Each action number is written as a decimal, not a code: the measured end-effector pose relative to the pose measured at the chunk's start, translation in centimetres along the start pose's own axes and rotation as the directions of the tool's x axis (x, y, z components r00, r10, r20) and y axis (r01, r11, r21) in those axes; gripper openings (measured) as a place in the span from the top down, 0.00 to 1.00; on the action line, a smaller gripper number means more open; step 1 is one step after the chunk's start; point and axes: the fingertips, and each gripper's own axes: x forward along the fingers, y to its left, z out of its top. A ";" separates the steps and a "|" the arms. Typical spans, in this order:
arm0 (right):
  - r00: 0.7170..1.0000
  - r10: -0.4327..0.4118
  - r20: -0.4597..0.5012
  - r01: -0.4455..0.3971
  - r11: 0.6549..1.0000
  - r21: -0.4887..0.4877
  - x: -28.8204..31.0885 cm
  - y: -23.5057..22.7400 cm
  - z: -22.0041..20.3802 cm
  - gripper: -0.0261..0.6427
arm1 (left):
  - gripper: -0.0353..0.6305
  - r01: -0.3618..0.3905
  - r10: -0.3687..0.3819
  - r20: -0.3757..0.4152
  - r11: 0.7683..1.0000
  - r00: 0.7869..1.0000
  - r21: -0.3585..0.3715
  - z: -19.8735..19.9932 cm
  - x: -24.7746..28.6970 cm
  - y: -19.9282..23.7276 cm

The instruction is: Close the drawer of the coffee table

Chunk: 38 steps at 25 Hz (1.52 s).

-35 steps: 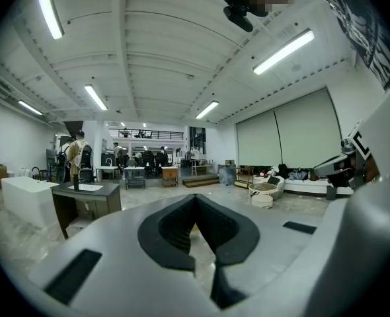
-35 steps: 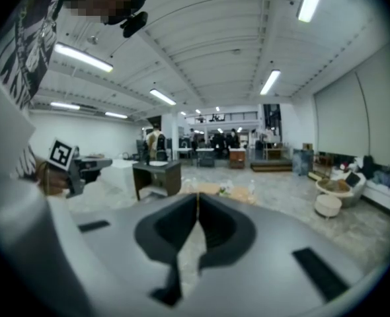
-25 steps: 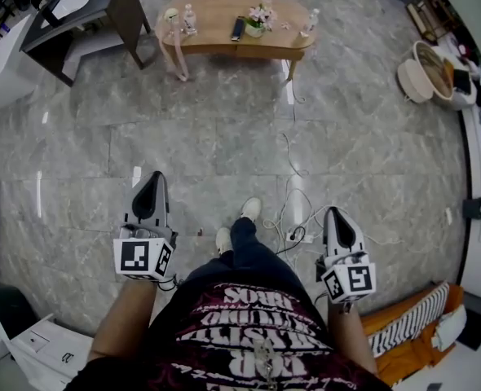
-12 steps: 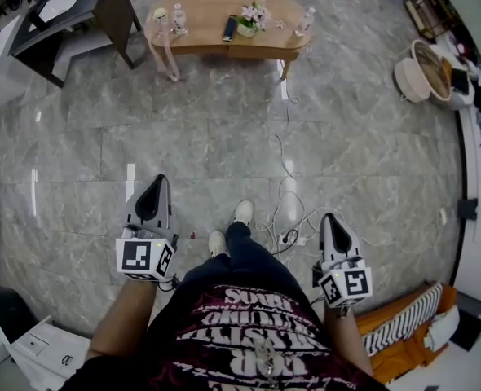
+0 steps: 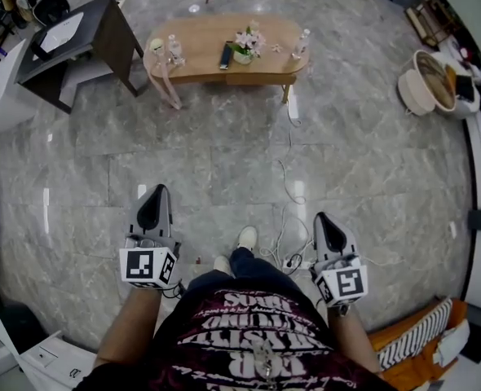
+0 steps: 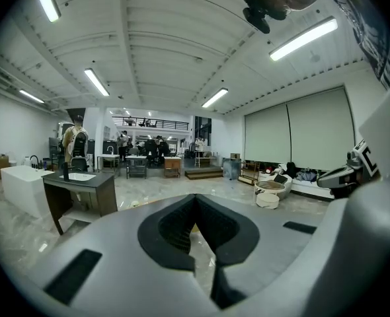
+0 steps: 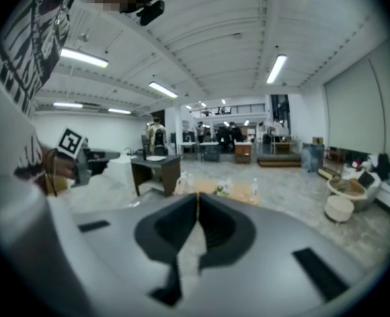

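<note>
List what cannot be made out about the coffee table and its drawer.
- Head view: coffee table too far and small; drawer open or shut unclear.
- Left gripper view: table almost wholly hidden behind left gripper.
- Right gripper view: table blurred, right gripper covers its lower part.
</note>
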 end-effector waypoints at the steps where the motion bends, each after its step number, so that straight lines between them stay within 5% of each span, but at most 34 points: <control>1: 1.000 0.009 0.009 -0.009 1.000 0.003 0.5 -0.5 0.3 0.91 | 0.91 -0.002 0.002 -0.002 1.000 1.000 0.009 0.2 0.4 -0.3; 15: 0.994 0.090 0.061 -0.094 0.994 0.056 4.2 -3.2 2.3 0.91 | 0.91 -0.057 0.054 0.080 0.998 0.995 0.040 4.4 0.9 -1.1; 24: 0.991 0.115 0.065 -0.118 0.992 0.042 6.1 -1.7 2.6 0.91 | 0.91 -0.031 0.029 0.023 0.996 0.999 0.082 3.0 1.4 -0.2; 38: 0.995 0.088 0.049 -0.087 0.996 -0.013 7.8 -2.7 4.5 0.91 | 0.91 0.032 -0.031 -0.006 0.999 0.999 0.035 2.1 6.5 -0.7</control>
